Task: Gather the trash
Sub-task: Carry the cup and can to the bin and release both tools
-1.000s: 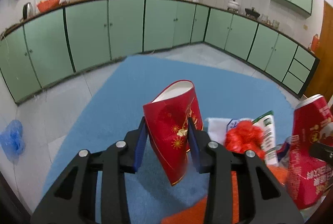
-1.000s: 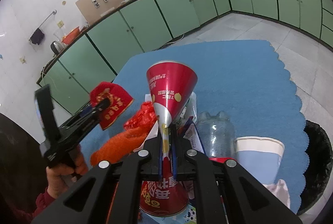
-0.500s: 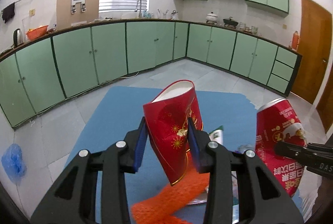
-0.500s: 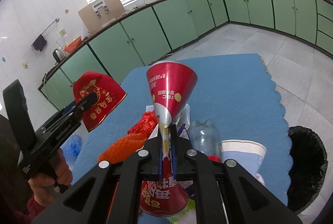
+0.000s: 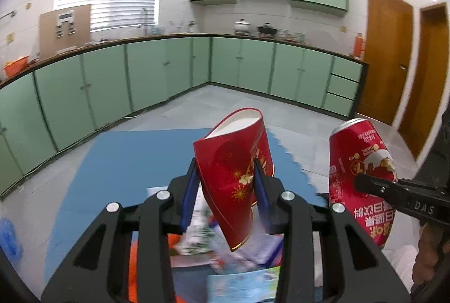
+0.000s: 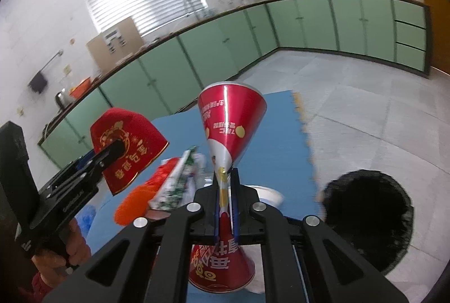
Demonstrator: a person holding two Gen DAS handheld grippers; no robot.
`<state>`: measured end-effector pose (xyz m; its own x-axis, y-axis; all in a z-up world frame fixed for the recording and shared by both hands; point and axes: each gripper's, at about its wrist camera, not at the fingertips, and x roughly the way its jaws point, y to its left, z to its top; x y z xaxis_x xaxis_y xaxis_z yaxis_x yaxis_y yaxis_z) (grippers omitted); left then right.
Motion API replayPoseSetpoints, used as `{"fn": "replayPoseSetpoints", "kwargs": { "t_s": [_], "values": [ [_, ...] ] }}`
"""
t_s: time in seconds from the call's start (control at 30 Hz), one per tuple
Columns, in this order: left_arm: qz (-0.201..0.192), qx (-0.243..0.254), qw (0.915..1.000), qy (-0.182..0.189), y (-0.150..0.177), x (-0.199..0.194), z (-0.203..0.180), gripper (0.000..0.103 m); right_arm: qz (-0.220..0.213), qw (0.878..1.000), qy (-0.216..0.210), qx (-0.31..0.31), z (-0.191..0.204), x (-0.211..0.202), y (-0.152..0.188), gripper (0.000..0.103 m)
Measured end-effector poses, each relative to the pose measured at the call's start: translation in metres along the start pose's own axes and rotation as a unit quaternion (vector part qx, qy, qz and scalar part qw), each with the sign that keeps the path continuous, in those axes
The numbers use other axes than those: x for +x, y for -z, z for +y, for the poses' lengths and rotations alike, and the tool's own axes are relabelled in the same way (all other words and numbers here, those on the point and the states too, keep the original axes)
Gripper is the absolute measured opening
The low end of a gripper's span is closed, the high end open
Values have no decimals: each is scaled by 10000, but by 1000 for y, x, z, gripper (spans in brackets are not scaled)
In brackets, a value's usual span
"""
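Left gripper [image 5: 226, 187] is clamping a red paper cup [image 5: 234, 170], tilted, mouth pointing up and away. Right gripper [image 6: 225, 197] is squeezing a red can [image 6: 229, 134] flat at the waist, its long axis running along the fingers. Both are hanging over a blue mat [image 6: 281, 128]. Black trash bin [image 6: 368, 218] is sitting off the mat's right edge, nearer the right gripper, likely the drop point. Can shows Chinese print, unreadable; gripper body reads "DAS". More litter is lying below.
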<state>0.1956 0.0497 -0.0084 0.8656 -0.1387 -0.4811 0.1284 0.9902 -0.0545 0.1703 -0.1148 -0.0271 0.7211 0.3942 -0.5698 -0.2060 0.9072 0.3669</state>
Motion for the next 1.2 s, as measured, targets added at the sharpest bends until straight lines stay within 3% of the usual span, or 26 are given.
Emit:
{"fn": "replayPoseSetpoints", "kwargs": {
  "t_s": [0.3,0.57,0.87,1.0,1.07,1.2],
  "values": [
    [239,273,9949,936,14,31,-96,35,-246,9951,744,610,-96,-47,14,7],
    [598,602,9831,1622,42,77,-180,35,-218,9848,1342,1085,-177,-58,28,7],
    [1196,937,9730,1738,79,142,-230,37,146,9752,1647,1470,-250,-31,49,7],
    [1548,1032,9669,1744,93,170,-242,44,286,9724,1681,1593,-271,-19,52,12],
    [1696,970,9636,1825,94,181,-244,58,297,9705,1702,1682,-281,-18,53,20],
    [1761,852,9627,1870,92,185,-241,66,274,9678,1692,1845,-293,-19,55,24]
  ]
}}
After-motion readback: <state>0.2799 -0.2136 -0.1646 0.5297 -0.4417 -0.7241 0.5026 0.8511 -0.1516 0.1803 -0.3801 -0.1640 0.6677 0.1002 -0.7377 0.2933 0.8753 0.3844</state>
